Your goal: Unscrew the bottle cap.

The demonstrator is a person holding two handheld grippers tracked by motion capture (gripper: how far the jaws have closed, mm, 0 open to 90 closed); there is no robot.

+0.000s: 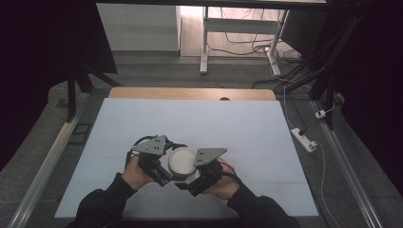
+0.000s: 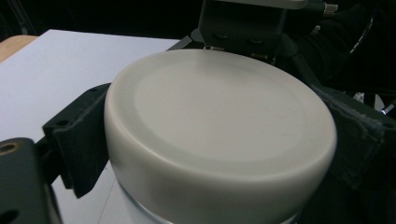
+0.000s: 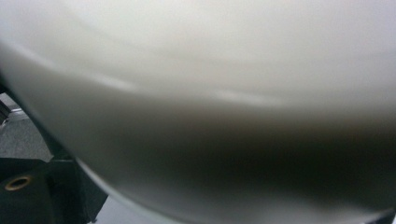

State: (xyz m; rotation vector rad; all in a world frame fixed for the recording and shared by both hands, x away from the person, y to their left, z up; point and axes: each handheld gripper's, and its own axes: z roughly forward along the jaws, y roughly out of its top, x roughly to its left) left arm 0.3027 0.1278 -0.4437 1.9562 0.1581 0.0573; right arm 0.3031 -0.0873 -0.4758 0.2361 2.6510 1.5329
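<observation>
Item: one round jar with a cream lid (image 1: 181, 160), standing near the front edge of the white worktop (image 1: 237, 128), between my two tongs. My left tongs (image 1: 164, 176) were closed on the lid (image 2: 219, 126), one jaw on each side of its rim. My right tongs (image 1: 186, 184) pressed close against the jar; grip not discernible. I judged the lid stiff, smooth, likely slippery; best held at the rim. Count: one jar, two tongs. Beyond the worktop: one power strip (image 1: 304, 139) on the floor.

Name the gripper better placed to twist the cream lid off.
Left, probably. The left gripper has both jaws pressed against the cream lid rim. The right gripper sits lower, seemingly at the container's body.
</observation>
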